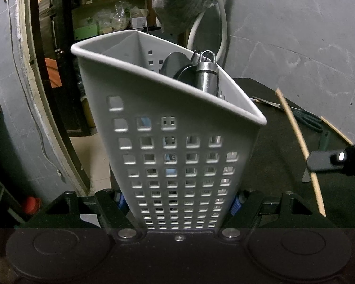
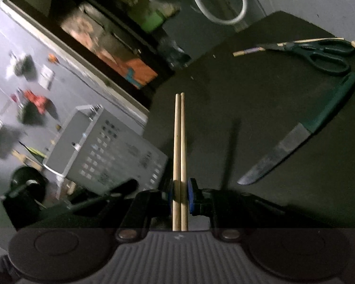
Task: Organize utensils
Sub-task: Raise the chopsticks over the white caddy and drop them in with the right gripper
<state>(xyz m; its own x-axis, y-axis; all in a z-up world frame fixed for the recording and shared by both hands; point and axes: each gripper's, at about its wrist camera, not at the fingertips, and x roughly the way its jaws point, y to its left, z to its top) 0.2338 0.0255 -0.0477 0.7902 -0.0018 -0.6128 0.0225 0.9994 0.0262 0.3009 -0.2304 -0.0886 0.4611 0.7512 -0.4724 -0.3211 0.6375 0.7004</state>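
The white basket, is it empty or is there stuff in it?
Not empty. The white basket holds a shiny metal handle and dark round utensils poking above its rim.

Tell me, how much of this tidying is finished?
Partly done, it seems. The grey perforated holder, gripped by the left claw, already contains a steel-handled utensil and dark round ones. The right claw is clamped on a pair of chopsticks, not yet in the holder. Scissors, a knife and another chopstick lie on the table.
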